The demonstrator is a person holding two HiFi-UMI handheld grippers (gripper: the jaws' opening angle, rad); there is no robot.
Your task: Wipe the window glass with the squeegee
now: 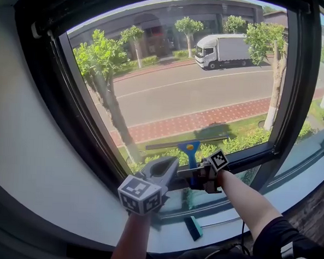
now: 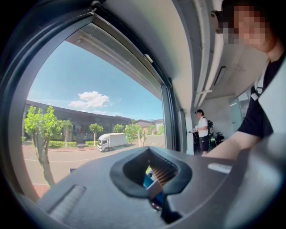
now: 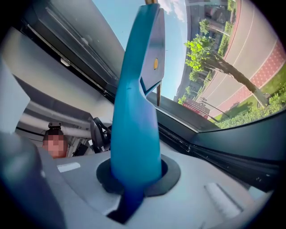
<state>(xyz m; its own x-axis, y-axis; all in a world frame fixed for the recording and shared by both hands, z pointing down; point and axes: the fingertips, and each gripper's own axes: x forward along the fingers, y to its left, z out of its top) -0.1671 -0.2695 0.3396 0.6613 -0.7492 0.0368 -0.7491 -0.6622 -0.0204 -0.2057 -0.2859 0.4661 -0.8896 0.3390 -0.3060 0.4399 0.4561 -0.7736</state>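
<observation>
A wide window glass [image 1: 197, 90] in a dark frame [image 1: 296, 79] fills the head view. Beyond it lie a road, a row of trees [image 1: 100, 62] and a parked white truck [image 1: 224, 49]. A pale sill [image 1: 48, 201] runs under the frame's bottom edge, and a second person [image 2: 203, 129] stands further along the wall in the left gripper view. Two bare forearms reach up from the bottom edge of the head view to the pane's lower edge, the right one [image 1: 245, 197] coming out of a black sleeve. The right gripper [image 1: 203, 175] [image 3: 134, 174] has its jaws closed round the blue handle of the squeegee [image 1: 191, 151] [image 3: 136, 112], whose dark blade lies across the glass low on the pane, near the bottom frame rail. The left gripper [image 1: 168, 165] [image 2: 156, 179] sits just beside that handle with its jaws brought together on nothing. A small teal block [image 1: 194, 228] lies on the sill below the two grippers.
</observation>
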